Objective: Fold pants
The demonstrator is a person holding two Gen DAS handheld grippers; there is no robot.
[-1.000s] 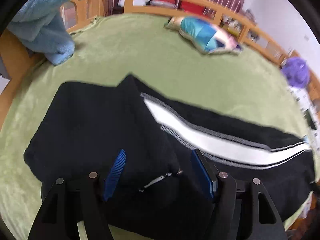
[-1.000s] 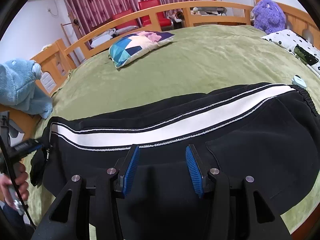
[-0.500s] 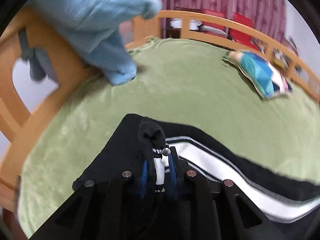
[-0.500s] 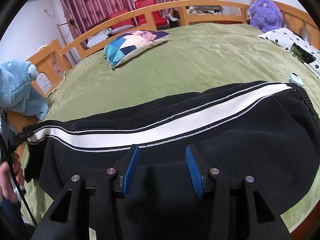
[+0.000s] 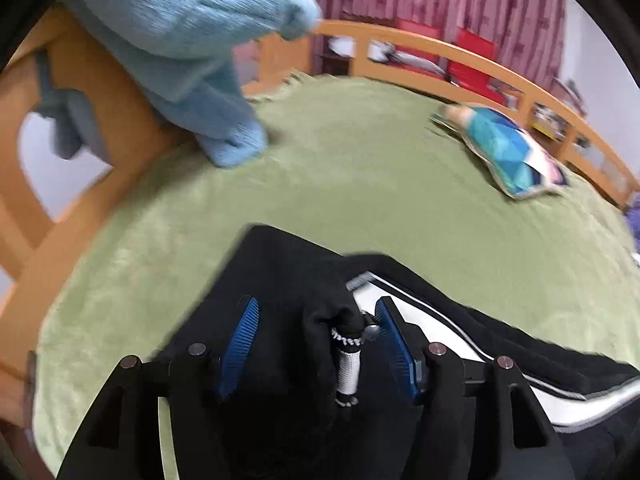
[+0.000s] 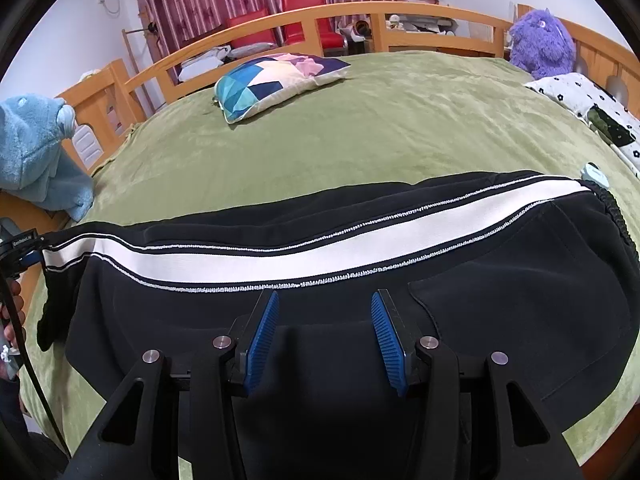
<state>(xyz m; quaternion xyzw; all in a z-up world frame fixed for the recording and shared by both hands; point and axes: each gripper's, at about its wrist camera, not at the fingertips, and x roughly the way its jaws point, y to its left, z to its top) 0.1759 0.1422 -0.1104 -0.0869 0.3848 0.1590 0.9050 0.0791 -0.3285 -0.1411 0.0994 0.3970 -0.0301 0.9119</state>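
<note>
Pants (image 6: 360, 280), black with a broad white stripe down the side, lie stretched across the near part of the green bedspread (image 6: 360, 128), the elastic waistband toward my right and the leg ends toward my left. My right gripper (image 6: 323, 338) hangs over the black cloth just below the stripe with its blue pads spread apart and nothing between them. My left gripper (image 5: 316, 344) is at the cuff end; its jaws stand wide, and a bunched fold of the hem (image 5: 336, 316) rises up between them, close to the right-hand pad, with a rolled bit of the white stripe showing under it. I cannot tell whether the cloth touches that pad, but it is not pinched. In the right wrist view the left tool shows at the far left edge, right at the leg end. A patchwork pillow (image 6: 276, 80) sits well beyond the pants near the wooden rail (image 6: 340, 16). A light blue plush toy (image 5: 192, 40) leans at the left corner of the frame, and a purple plush toy (image 6: 540, 40) sits at the far right.
</note>
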